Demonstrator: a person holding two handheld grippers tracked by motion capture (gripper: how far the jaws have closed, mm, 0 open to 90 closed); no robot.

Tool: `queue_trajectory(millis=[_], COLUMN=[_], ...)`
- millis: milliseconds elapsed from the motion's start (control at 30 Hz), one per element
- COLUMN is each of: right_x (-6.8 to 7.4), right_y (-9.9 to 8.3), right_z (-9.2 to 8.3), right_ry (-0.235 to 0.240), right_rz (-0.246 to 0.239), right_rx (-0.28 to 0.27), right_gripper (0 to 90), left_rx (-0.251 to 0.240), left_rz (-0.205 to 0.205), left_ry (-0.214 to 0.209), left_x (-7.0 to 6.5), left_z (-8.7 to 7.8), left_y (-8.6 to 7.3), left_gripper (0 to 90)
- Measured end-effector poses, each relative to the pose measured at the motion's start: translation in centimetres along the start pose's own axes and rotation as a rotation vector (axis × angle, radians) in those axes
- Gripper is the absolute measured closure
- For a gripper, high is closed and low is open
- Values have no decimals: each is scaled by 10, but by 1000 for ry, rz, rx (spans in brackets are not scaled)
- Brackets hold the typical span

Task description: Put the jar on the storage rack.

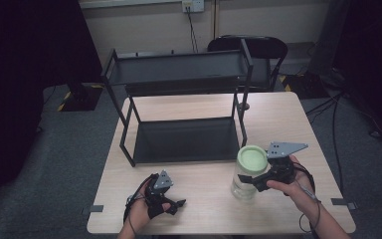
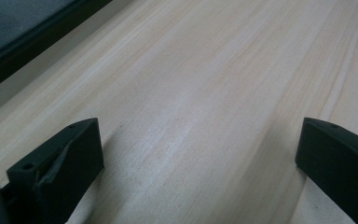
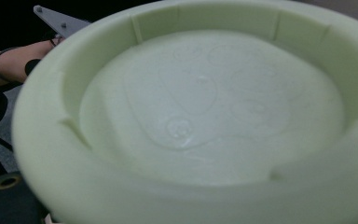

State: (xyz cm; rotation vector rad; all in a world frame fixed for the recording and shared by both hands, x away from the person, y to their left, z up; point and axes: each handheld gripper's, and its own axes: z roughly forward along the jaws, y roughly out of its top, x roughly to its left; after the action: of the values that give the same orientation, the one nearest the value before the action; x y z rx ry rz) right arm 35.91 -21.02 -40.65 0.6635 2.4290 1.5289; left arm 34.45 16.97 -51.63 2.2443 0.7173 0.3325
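A pale wood table (image 1: 204, 199) stands in a dim room, with a black 2-tier rack (image 1: 179, 104) on its far half. The jar (image 1: 246, 181), clear with a pale green lid (image 1: 252, 158), stands upright near the front right, just before the rack. The right gripper (image 1: 251, 180) is at the jar's side below the lid; whether its jaws have closed on the jar I cannot tell. The left gripper (image 1: 176, 205) rests low over bare wood, jaws wide apart and holding nothing. The jar looks rigid and smooth, probably slippery and light if empty. The body just under the lid seems the safest hold, since the lid itself may turn.
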Motion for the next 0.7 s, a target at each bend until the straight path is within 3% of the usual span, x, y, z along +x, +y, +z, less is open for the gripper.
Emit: queue_trajectory(millis=[200, 400, 700], right_x=[2, -1, -4], right_y=[3, 6, 19], right_z=[-1, 1, 12], right_ry=[-38, -43, -53], right_rz=[-31, -17, -35], right_rx=[-4, 3, 22], right_gripper=[106, 108, 108], left_rx=[0, 0, 0], left_rz=[0, 0, 0], left_ry=[0, 0, 0], left_x=[0, 0, 0], left_z=[0, 0, 0], left_y=[0, 0, 0], left_gripper=[0, 1, 1])
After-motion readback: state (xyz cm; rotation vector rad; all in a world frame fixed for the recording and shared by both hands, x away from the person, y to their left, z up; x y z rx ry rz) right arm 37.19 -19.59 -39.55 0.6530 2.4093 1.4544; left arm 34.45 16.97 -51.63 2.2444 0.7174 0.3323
